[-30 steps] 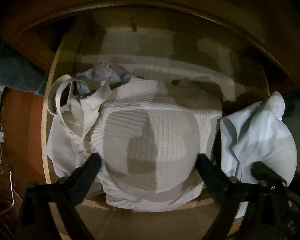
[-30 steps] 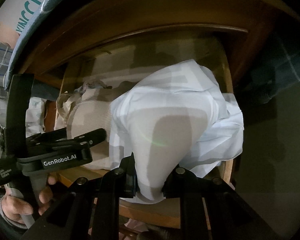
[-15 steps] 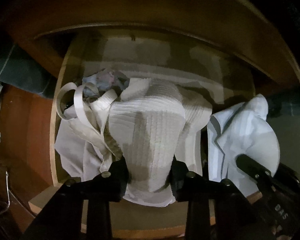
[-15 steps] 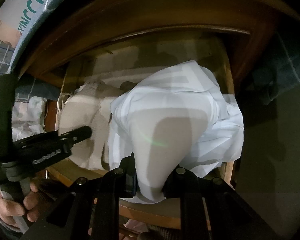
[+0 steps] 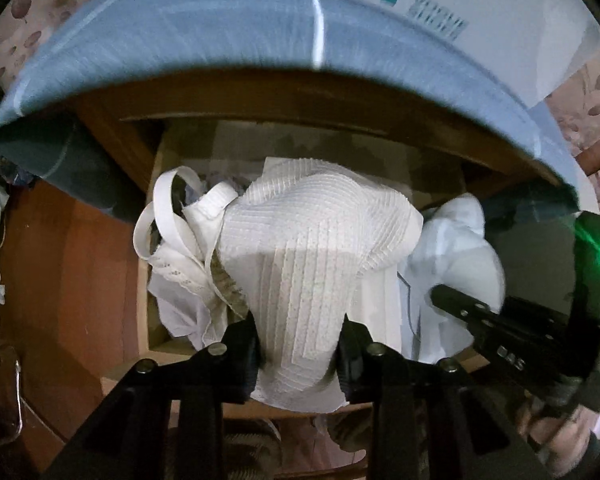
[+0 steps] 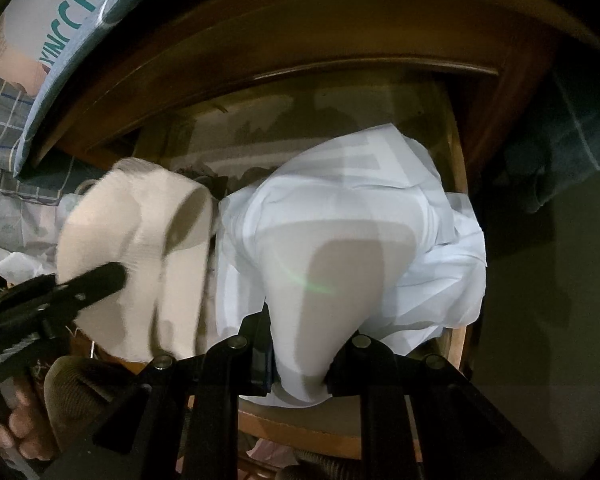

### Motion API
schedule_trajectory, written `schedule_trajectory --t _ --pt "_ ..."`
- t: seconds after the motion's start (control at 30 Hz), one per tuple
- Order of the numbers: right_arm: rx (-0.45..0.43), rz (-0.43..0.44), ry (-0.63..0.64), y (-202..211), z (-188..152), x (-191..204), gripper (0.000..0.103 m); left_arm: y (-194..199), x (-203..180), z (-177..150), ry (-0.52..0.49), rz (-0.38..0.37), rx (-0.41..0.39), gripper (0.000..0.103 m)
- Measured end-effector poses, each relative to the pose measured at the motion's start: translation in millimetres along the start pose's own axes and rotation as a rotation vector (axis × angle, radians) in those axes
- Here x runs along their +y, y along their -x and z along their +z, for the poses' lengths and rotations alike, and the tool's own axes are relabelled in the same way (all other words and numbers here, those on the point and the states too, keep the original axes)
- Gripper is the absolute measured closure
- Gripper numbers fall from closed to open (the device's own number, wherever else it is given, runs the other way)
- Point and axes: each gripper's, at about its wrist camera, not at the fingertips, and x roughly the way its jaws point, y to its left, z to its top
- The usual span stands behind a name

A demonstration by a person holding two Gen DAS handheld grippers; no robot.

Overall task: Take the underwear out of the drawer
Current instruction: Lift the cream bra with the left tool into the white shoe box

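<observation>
A ribbed white piece of underwear [image 5: 316, 240] is bunched between the fingers of my left gripper [image 5: 298, 332], whose jaws are closing and pressing on it. It hangs lifted above the open wooden drawer [image 5: 144, 280]. In the right wrist view the same garment [image 6: 140, 216] appears blurred at the left with the left gripper [image 6: 100, 280] on it. My right gripper [image 6: 302, 344] is shut on a smooth pale white piece of underwear [image 6: 352, 216] held over the drawer's right side [image 6: 458, 152]. That garment [image 5: 456, 248] also shows in the left wrist view.
A white strappy, lace-edged garment [image 5: 172, 248] lies at the drawer's left. A blue and white package with teal letters [image 5: 260, 20] rests on the cabinet top above the drawer. Dark cloth [image 6: 560, 152] hangs at the right. A hand [image 6: 24, 420] grips the left tool.
My left gripper went from wide open around the ribbed underwear to pinched on it, then rose with it, bringing the package on top into view. The right gripper stayed still.
</observation>
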Motion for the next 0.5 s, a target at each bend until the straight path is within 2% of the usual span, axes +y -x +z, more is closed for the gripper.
schedule_trajectory --t 0.3,0.5 --pt "-0.001 -0.001 0.001 2 0 2 0.087 44 1 -14 -0.067 -0.023 -0.033 0.072" --pt "-0.007 -0.002 0.003 3 0 2 0.087 84 5 -21 -0.095 -0.036 -0.084 0.072"
